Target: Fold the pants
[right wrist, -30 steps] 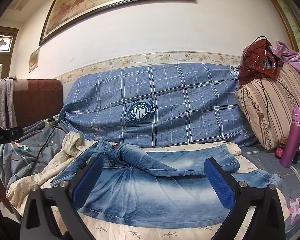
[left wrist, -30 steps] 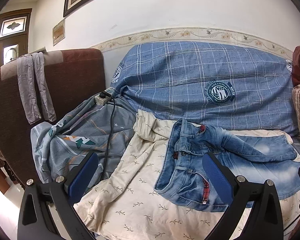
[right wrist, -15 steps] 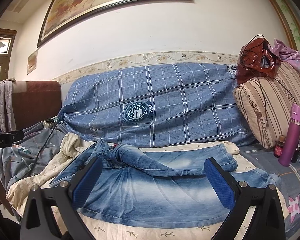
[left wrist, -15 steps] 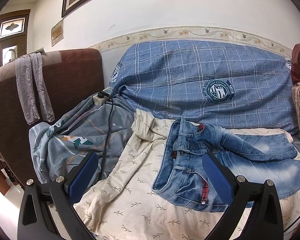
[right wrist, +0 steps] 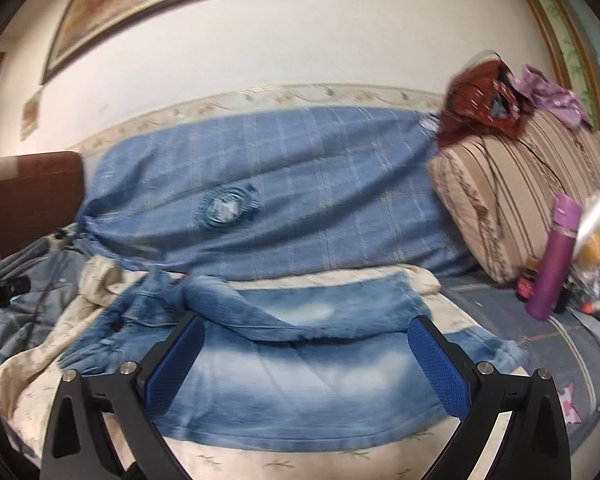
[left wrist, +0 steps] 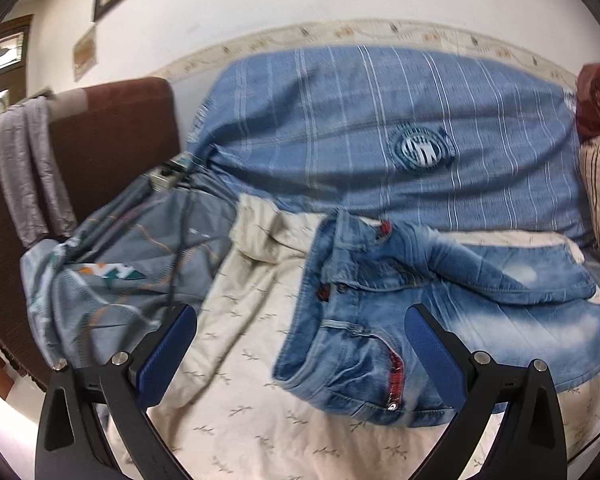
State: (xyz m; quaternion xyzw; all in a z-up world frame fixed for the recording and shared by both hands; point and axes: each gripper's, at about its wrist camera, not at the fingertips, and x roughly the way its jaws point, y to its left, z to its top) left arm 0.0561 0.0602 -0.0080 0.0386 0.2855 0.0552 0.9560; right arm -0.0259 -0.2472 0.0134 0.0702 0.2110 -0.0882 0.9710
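Both tools have moved forward and lower toward the denim over the last second, and both current views are smeared with motion, so the approach seems to be in progress. The left tool (left wrist: 300, 344) is spread wide with nothing between its blue pads (left wrist: 168, 350). The waistband (left wrist: 320, 320) of the jeans (left wrist: 440, 304) sits just ahead of its right-hand pad, larger in view than before. The right tool (right wrist: 306, 354) is likewise released and empty, hovering over the lower leg panel (right wrist: 300, 384) of the jeans, with the upper leg (right wrist: 312, 304) lying crossed over it just beyond the pads.

The jeans lie spread on the cream leaf-print sheet (left wrist: 236, 360) on the sofa, in front of the blue checked cover (left wrist: 380, 132). They have not shifted, and no fold has begun. My judgement: this is the reach before the 1st grasp, left at the waist, right further down the legs. The twisted upper leg may need straightening before any fold lies flat.
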